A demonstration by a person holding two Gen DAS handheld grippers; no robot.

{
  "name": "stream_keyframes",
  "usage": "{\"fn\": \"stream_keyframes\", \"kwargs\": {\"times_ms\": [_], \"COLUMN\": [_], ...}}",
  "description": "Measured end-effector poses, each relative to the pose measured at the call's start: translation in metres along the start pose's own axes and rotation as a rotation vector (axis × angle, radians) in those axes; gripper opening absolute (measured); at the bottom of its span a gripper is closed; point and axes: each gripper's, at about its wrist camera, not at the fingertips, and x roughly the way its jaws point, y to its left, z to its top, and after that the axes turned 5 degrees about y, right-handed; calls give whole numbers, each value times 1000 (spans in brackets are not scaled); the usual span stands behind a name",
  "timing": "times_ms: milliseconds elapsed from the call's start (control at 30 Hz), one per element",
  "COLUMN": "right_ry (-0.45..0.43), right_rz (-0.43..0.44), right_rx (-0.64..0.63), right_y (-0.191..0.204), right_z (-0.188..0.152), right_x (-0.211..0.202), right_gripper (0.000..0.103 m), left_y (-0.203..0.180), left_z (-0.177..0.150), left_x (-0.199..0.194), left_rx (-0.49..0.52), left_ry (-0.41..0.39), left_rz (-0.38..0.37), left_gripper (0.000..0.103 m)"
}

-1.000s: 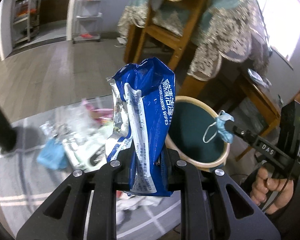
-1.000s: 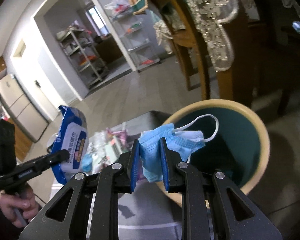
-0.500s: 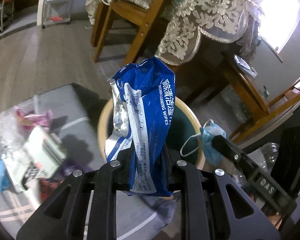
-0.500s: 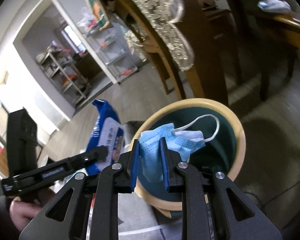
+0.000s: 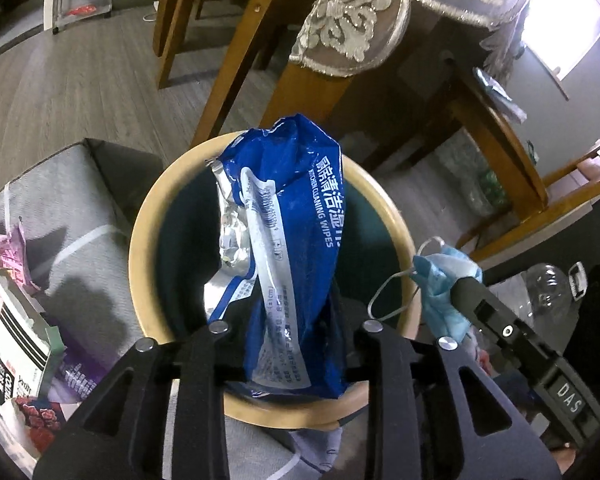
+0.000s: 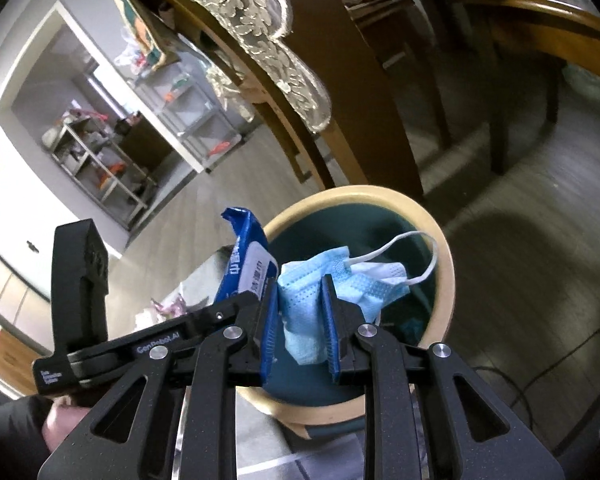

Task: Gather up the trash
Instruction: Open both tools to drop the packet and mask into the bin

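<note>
My left gripper (image 5: 292, 332) is shut on a blue wet-wipes packet (image 5: 288, 240) and holds it upright right over the round bin (image 5: 140, 240), which has a tan rim and a dark green inside. My right gripper (image 6: 302, 312) is shut on a light blue face mask (image 6: 332, 280) over the same bin (image 6: 446, 268), at its near rim. The mask (image 5: 440, 284) and the right gripper (image 5: 460, 292) show at the bin's right edge in the left wrist view. The packet (image 6: 248, 256) and the left gripper (image 6: 256, 300) show left of the mask in the right wrist view.
Several pieces of trash (image 5: 16, 320) lie on a grey mat (image 5: 60, 184) left of the bin. Wooden chair legs (image 5: 236, 52) and a table with a lace cloth (image 5: 364, 12) stand just behind the bin. A clear plastic bottle (image 5: 548, 292) lies on the right.
Both grippers have moved toward the bin with their loads. The packet now hangs over the bin's opening and the mask sits over its rim, the two grippers close together.
</note>
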Motion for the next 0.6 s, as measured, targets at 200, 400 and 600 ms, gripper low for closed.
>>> {"fn": "stream_keyframes", "kwargs": {"times_ms": [200,400,600], "right_ry": [3,20,37], "right_rz": [2,0,-11], "right_rx": [12,12,-29], "right_y": [-1,-2,7], "right_z": [3,1,-1], "right_x": [5,13,22], "right_gripper": [23,23,23], "left_y": [3,11,45], "left_z": [-5,-17,-33], "left_x": [-8,-31,-65], "left_rx": [37,67,-6], "left_ry": [-12,-42,-91], "left_rz": [23,66,94], "left_gripper": [50,51,55]}}
